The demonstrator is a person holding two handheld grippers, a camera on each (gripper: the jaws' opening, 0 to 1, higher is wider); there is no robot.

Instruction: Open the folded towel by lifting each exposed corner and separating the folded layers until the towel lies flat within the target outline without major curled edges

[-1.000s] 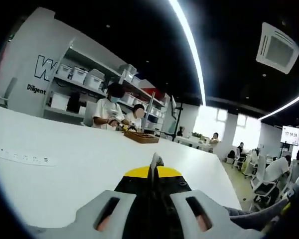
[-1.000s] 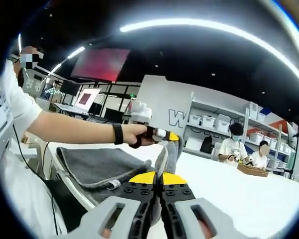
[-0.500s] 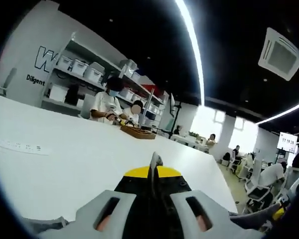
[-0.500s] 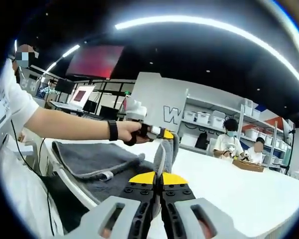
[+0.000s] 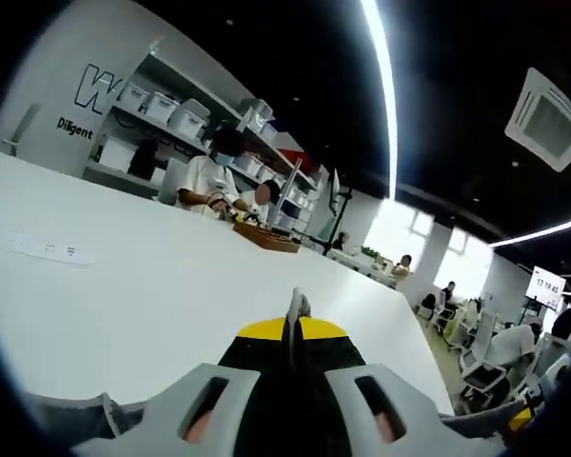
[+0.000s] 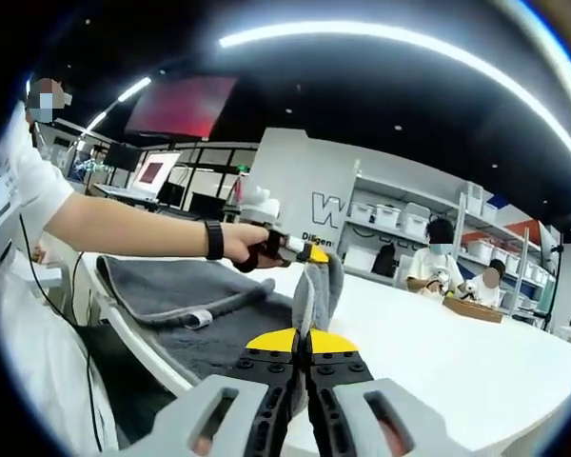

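Both grippers lift the grey towel (image 6: 181,290) by its corners.
Left gripper (image 6: 300,252), at 12 o'clock, and right gripper (image 6: 303,343) stay pinched on cloth; best drawn apart evenly.

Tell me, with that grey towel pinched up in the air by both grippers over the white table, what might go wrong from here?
The right gripper pinches only a thin edge of the grey towel, so the cloth could slip out. The left gripper holds another raised edge close by; pulling unevenly might bunch the layers instead of separating them. Much of the towel lies near the white table edge, so it might slide off.
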